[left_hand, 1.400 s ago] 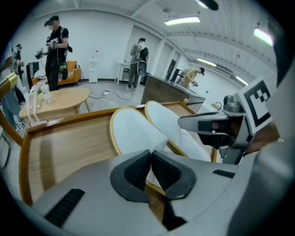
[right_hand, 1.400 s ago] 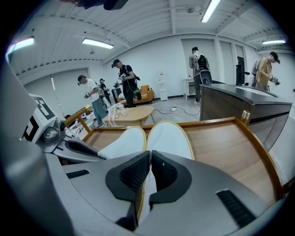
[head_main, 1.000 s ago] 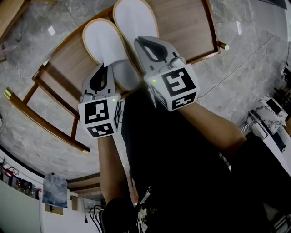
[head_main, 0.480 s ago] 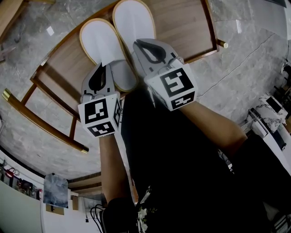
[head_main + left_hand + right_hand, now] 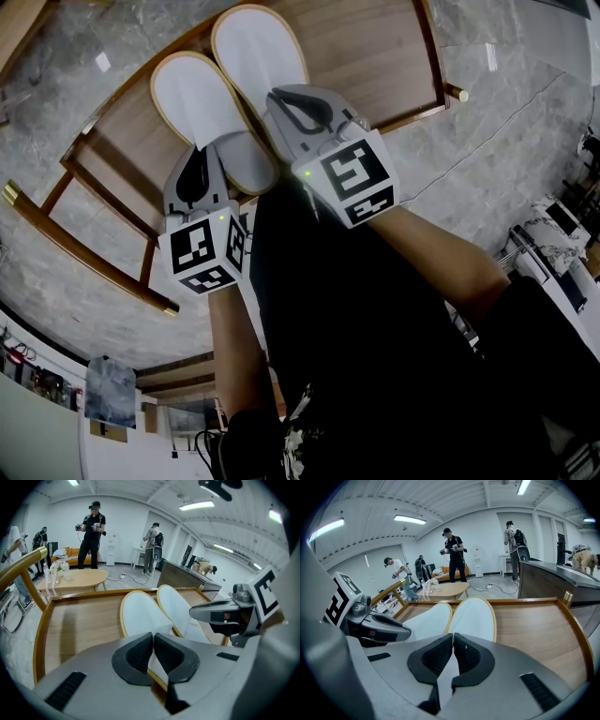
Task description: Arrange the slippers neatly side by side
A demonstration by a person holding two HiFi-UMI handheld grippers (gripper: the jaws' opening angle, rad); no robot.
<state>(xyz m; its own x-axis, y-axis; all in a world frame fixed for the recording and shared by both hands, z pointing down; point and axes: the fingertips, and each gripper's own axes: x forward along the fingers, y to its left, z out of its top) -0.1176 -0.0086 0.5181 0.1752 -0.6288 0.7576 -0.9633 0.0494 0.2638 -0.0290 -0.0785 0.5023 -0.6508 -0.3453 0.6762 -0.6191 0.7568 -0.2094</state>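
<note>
- We count two slippers, two tools, one counter [image 5: 375,56].
- Left tool [image 5: 208,145] pinches left slipper [image 5: 192,98]; right tool [image 5: 275,97] pinches right slipper [image 5: 255,42].
- Both slippers have slid toward 9 o'clock.

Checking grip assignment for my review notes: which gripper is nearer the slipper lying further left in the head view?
Left. The left gripper is clamped on the near end of that left slipper; the right gripper is clamped on the right slipper beside it.

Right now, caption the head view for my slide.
Left gripper and right gripper each pinch a heel of the white slippers, side by side on a wooden table.
</note>
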